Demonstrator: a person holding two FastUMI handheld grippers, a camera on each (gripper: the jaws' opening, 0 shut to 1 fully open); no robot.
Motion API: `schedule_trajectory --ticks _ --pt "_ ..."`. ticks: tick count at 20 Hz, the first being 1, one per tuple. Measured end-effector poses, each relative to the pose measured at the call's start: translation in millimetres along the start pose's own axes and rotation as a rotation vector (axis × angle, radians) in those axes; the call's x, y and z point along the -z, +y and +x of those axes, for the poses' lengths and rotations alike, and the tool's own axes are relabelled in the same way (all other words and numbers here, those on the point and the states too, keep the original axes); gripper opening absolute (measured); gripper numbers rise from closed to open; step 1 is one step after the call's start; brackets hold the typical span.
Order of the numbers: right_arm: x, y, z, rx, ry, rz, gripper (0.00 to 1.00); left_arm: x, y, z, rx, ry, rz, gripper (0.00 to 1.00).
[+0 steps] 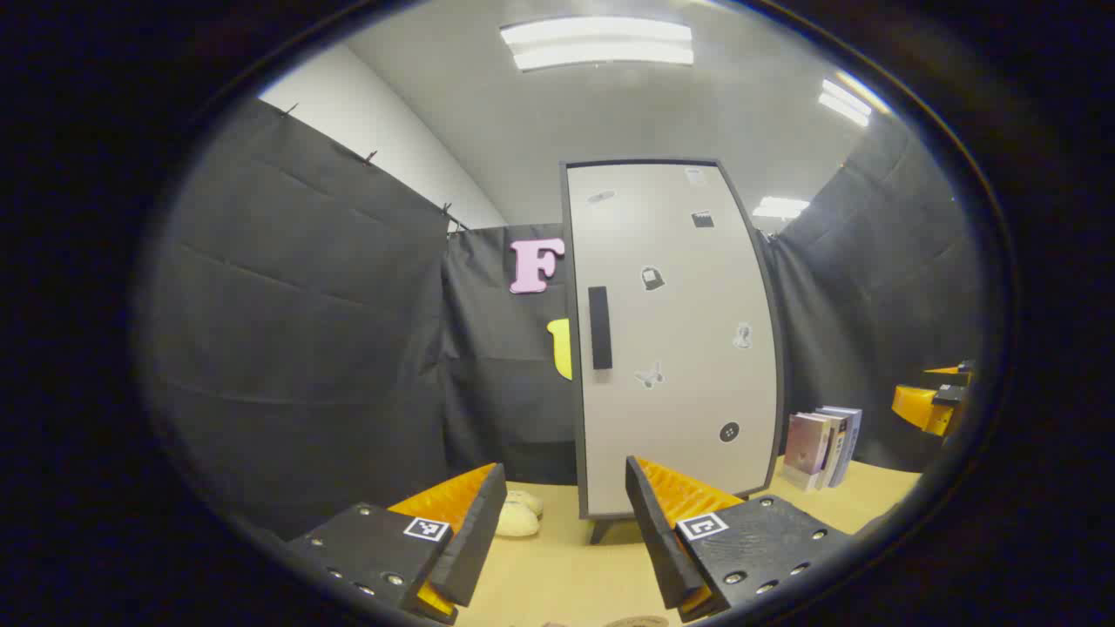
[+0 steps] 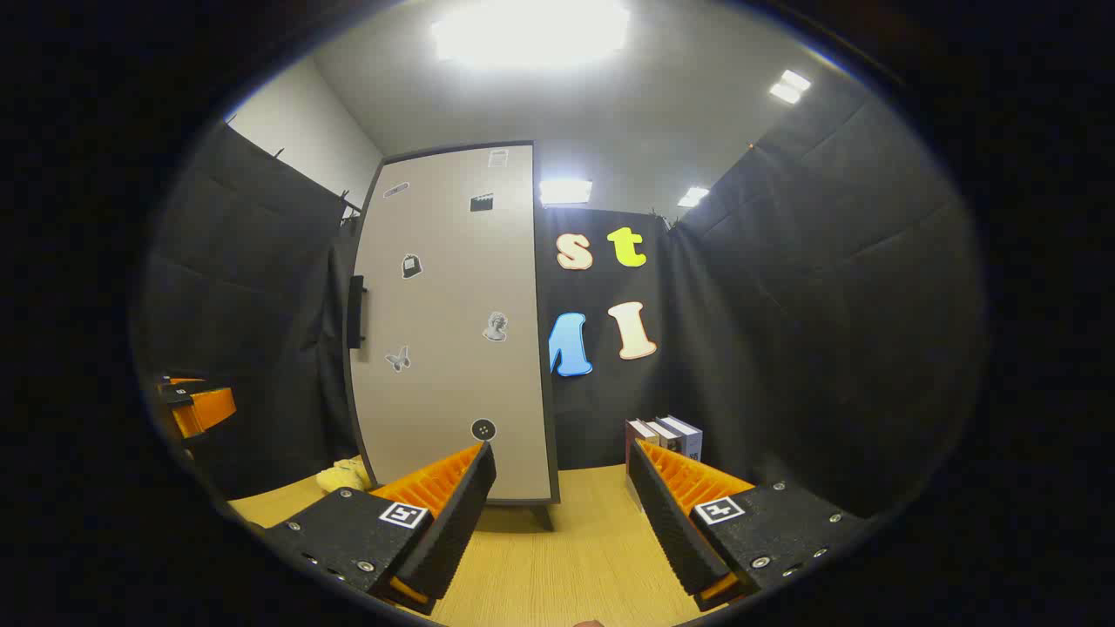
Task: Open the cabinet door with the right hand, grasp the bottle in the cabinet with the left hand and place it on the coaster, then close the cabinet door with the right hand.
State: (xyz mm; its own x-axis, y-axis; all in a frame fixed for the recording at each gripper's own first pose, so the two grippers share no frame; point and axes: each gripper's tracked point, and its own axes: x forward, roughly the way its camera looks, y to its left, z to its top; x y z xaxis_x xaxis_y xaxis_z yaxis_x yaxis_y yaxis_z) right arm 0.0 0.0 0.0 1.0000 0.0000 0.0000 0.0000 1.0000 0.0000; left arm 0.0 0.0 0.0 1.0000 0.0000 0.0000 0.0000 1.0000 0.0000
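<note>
Nothing has been started on the cabinet (image 1: 671, 340) yet; it is standing shut in the middle of the left gripper view, its door (image 2: 453, 322) flat and closed in the center-left of the right gripper view. The dark handle (image 1: 600, 328) is sitting on the door's left edge, about halfway up. The bottle must be behind that door, so I cannot tell where it stands. At the very bottom edge of the left gripper view a round brownish disc (image 1: 636, 622) is peeking in, possibly the coaster, though too little shows to be sure.

Both tools are hanging above the wooden surface (image 2: 575, 557), short of the cabinet. The left tool (image 1: 566, 531) is gaping wide with nothing between its fingers, and the right tool (image 2: 562, 514) is likewise spread wide and empty.

So the step in hand looks like the first one: opening the door. I'd judge the right tool needs to travel up and leftward to that handle, close around it, and swing the door out while the left one is waiting clear of its path. Some books (image 1: 823, 446) are standing to the cabinet's right.
</note>
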Motion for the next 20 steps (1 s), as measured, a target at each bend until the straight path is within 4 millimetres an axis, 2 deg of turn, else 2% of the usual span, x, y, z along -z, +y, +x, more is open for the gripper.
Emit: schedule_trajectory --ticks 5,6,7,8,9,10,11,14,18,19,20 --pt "2 4 3 -0.008 0.007 0.0 0.95 -1 5 -1 -0.01 0.001 -0.004 0.79" --pt "1 6 4 -0.01 0.011 0.0 0.95 -1 7 -1 -0.014 0.0 -0.005 0.74" --pt "2 8 5 -0.012 0.013 0.0 0.95 -2 10 -1 -0.019 -0.001 -0.006 0.79" --pt "2 10 7 -0.013 0.015 0.0 0.95 -2 13 -2 -0.023 -0.001 -0.007 0.74" --pt "0 13 8 -0.015 0.014 0.0 0.95 -3 16 -3 -0.026 -0.003 -0.005 0.79" --pt "-1 17 10 -0.019 0.012 0.001 0.95 -3 19 -4 -0.031 -0.005 -0.001 0.79" --pt "-1 21 12 -0.024 0.011 0.002 0.95 -3 23 -5 -0.036 -0.006 0.003 0.74" --pt "-6 33 22 -0.038 0.007 -0.006 0.95 -4 37 -10 -0.056 -0.006 0.005 0.74" --pt "-23 55 44 -0.064 -0.019 0.002 0.95 -1 65 -21 -0.102 0.005 0.009 0.74" --pt "-27 62 50 -0.074 -0.025 0.004 0.95 1 72 -24 -0.116 0.008 0.013 0.79" --pt "-32 69 56 -0.084 -0.029 0.006 0.95 2 80 -28 -0.128 0.012 0.016 0.74"
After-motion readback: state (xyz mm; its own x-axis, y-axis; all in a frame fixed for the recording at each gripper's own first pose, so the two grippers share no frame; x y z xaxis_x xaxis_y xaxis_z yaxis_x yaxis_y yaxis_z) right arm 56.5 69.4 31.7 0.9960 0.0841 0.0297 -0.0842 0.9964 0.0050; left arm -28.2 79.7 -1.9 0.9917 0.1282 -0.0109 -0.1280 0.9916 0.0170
